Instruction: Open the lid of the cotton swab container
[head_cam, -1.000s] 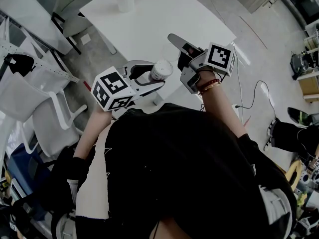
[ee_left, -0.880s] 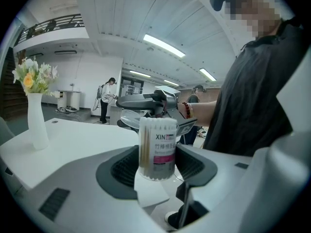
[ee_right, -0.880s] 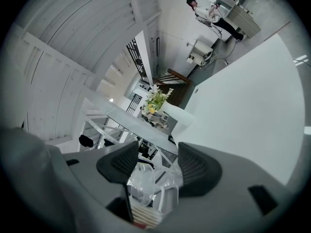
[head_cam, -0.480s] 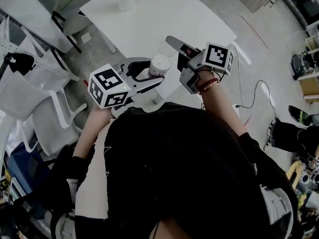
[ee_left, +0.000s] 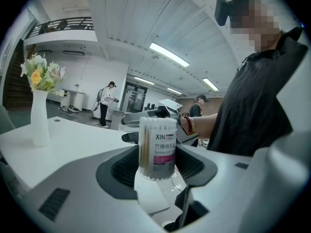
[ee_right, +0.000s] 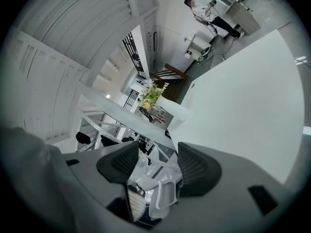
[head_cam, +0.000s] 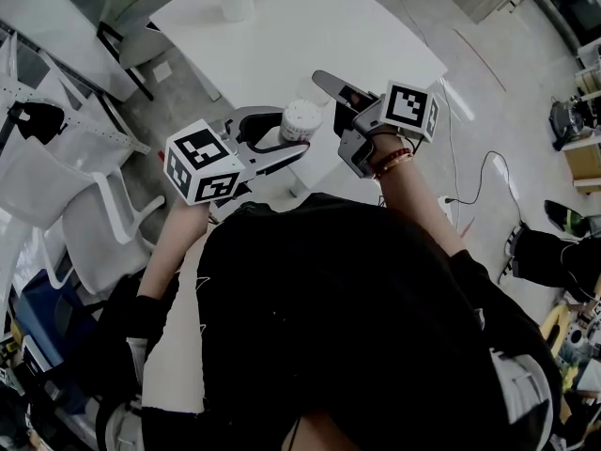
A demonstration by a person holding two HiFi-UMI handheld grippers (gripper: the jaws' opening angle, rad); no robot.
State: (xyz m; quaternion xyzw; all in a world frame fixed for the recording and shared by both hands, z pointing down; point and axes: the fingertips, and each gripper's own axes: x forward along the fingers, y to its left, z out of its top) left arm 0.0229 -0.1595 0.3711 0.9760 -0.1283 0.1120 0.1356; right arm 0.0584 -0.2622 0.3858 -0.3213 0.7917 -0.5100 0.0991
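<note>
Two ribbed pads (ee_left: 124, 166) of the left gripper (ee_left: 158, 168) press on the lower half of the cotton swab container (ee_left: 157, 144), one on each side, so this gripper is clamped on it at a wide spread. The right gripper (ee_right: 156, 159) holds nothing. Its jaws stand wide apart, and between them its own view shows only white chairs (ee_right: 165, 198) and the edge of the white table (head_cam: 310, 26).

Compared with a second ago, the left gripper has carried the container a little farther from the person's body. In the head view the container's top now lies closer to the upper jaw of the right gripper, just beside it, with no contact that can be made out. The right gripper has hardly shifted.

In the left gripper view the container's long axis stands upright, crosswise to the jaws. The swab-head end is up, the base hangs below the pads, and the printed label faces that gripper's camera. In the head view the top end shows as a pale round disc turned toward the camera. The container is held in the air in front of the person's chest, by the near corner of the table. Whether its clear lid is on cannot be told.

Behind it are the right gripper and a braceleted wrist (ee_left: 188, 125). Farther left, a vase of flowers (ee_left: 40, 115) stands on the table.
</note>
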